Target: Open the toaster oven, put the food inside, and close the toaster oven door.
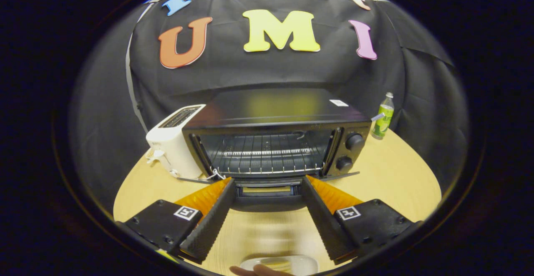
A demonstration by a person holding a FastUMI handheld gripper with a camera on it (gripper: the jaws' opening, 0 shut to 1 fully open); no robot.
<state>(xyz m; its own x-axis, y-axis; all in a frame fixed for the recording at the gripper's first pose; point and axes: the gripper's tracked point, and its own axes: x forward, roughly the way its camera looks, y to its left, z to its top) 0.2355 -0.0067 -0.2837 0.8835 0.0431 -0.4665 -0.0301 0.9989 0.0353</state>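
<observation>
Your gripper [267, 180] is spread wide, both fingers [208, 221] apart with nothing held between them; the tips reach just up to the front of the oven [275, 113] and bracket its lowered door [267, 198]. The door hangs open and flat toward you, its handle lying between your fingertips, with neither finger pressing on it as far as can be seen. Inside the oven you can see the wire rack [265, 159], bare. Two knobs [353, 141] sit one above the other on the oven's right panel.

The oven stands on the table [392, 175], in the middle, its back close to the cloth wall. A white toaster [173, 142] stands touching or just beside the oven's left side; which of the two cannot be told. A green bottle [384, 117] stands upright behind and to the right of the oven, well apart from your fingers.

The food is not in the oven: a pale plate [288, 263] lies on the table on your side of the fingers, between them and below, with something light on it too blurred to name. A person's fingertips [258, 271] touch the plate's near edge
</observation>
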